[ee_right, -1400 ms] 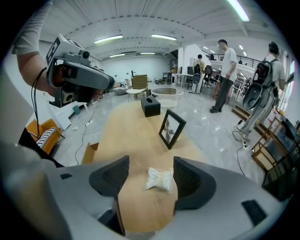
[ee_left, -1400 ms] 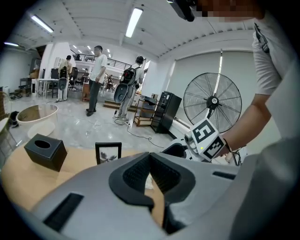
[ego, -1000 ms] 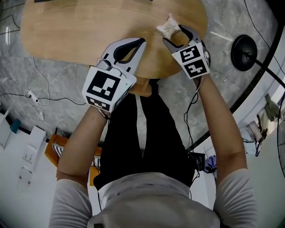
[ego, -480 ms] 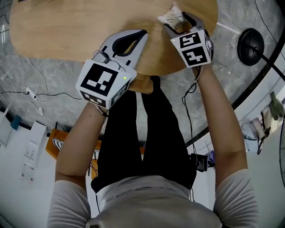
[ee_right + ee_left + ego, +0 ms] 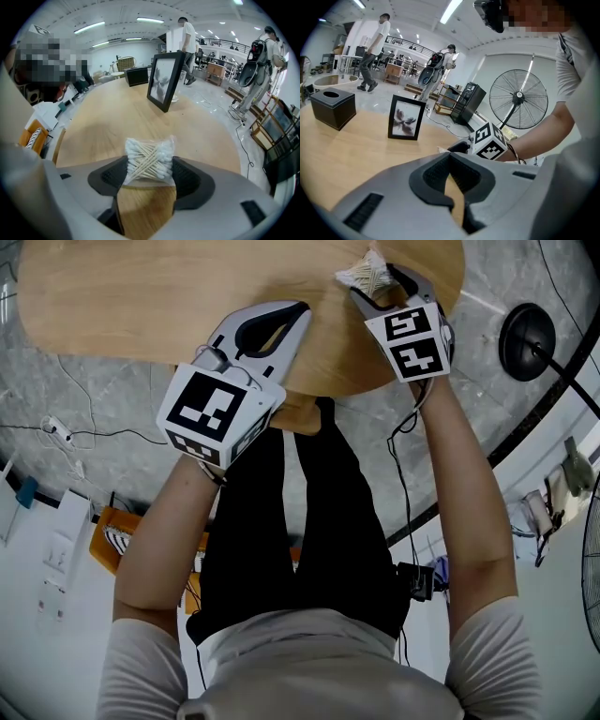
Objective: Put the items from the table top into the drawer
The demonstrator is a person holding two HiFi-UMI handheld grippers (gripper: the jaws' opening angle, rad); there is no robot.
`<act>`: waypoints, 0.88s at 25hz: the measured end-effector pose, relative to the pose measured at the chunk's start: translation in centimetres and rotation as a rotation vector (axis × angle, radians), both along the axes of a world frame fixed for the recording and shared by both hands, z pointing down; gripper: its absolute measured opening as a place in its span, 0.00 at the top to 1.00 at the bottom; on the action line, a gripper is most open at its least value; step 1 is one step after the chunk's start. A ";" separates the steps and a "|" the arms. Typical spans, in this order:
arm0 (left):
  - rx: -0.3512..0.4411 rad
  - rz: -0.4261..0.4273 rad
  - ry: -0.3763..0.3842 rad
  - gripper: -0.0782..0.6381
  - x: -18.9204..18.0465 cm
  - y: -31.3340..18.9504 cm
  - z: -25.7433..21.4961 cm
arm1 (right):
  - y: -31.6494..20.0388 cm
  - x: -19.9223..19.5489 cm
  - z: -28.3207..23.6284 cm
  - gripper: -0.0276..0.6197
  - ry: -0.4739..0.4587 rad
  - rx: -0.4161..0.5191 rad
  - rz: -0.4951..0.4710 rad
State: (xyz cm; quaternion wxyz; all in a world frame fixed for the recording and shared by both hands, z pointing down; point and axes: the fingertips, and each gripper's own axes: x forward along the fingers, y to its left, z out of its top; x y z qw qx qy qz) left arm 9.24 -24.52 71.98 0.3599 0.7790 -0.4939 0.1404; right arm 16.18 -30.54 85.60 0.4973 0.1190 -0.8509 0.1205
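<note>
Right gripper (image 5: 150, 171) clamped on cotton swab bag (image 5: 149, 158) across its middle, over table (image 5: 141, 315) near-right edge. I judge it light, slippery film (sticks snap if overclamped). Left gripper (image 5: 450, 158) closed, empty.

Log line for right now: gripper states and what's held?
left gripper: shut, empty | right gripper: shut on cotton swab pack | location: over wooden table

I see a black picture frame (image 5: 404, 117) standing upright, with a black tissue box (image 5: 333, 108) well to its left. Beyond are a pedestal fan (image 5: 518, 98), a walking person (image 5: 375, 47) and a round black stand base (image 5: 521, 341) on the marble floor (image 5: 112, 399).
</note>
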 end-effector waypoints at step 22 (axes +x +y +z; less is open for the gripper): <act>0.063 -0.214 -0.066 0.88 -3.7 10.7 -10.5 | 10.8 -1.6 -11.3 0.49 -0.049 0.023 -0.131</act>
